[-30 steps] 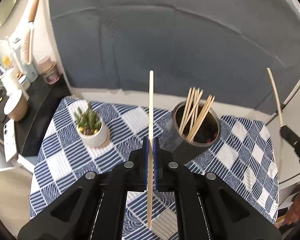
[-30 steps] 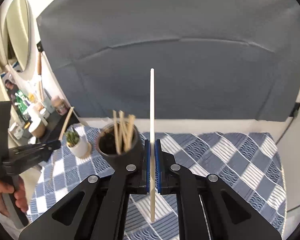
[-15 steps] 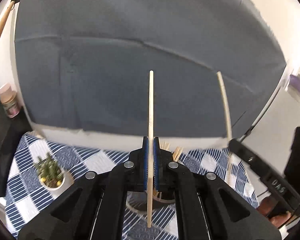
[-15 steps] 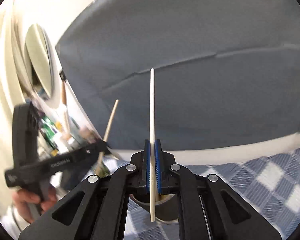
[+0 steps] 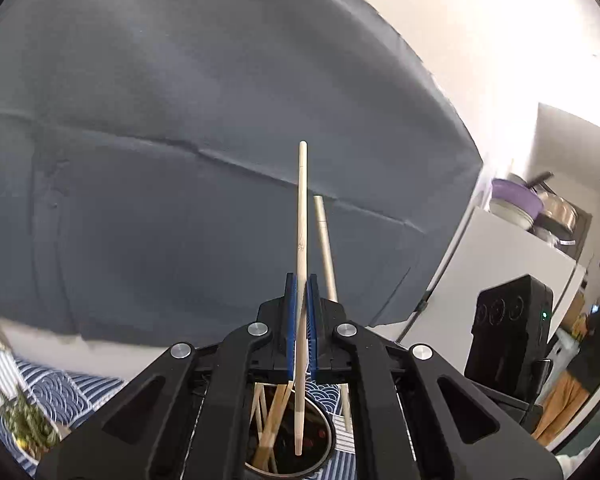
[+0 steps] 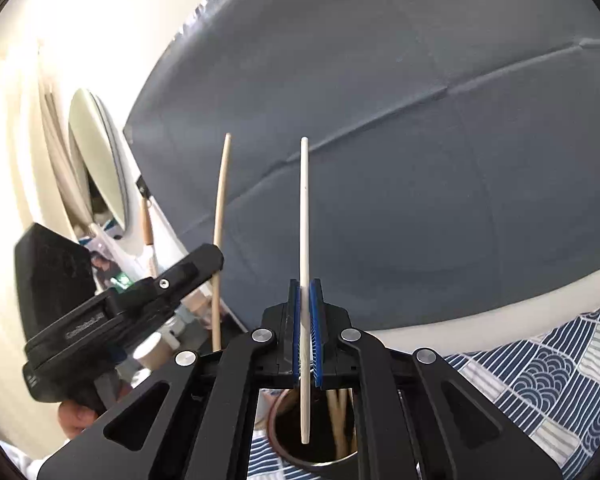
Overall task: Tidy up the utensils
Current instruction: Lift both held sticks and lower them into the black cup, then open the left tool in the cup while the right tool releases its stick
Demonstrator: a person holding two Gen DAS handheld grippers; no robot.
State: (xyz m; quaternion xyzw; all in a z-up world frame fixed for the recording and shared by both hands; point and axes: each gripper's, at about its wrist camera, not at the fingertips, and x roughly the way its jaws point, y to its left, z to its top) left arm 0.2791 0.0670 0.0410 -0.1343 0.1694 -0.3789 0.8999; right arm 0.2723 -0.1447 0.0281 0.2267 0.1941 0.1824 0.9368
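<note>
Nearest the left wrist camera, the left gripper (image 5: 300, 320) has its blue pads pressed tight on a pale wooden chopstick (image 5: 302, 240). The stick stands almost upright between the jaws, its thin lower tip hanging just over the open mouth of a dark round cup (image 5: 324, 446). Several other wooden chopsticks (image 5: 272, 412) lean inside that cup. The cup stands on a blue and white patterned tablecloth (image 5: 72, 390). Just behind the left gripper's pads, a second stick rises, gripped by the other tool.

In the right wrist camera, the right gripper (image 6: 306, 332) is likewise clamped on a white chopstick (image 6: 305, 220), held upright with its lower tip over the same cup (image 6: 284, 432). To the left, the left gripper's black body (image 6: 112, 312) shows from the side with its own stick standing up, and a hand (image 6: 76, 418) grips its handle.

A small green plant (image 5: 28, 424) sits blurred at the lower left of the table. Beyond the table hangs a wide grey cloth backdrop (image 5: 180, 140). Farther right stands a white cabinet (image 5: 500, 264) with bowls (image 5: 516, 200) on top.
</note>
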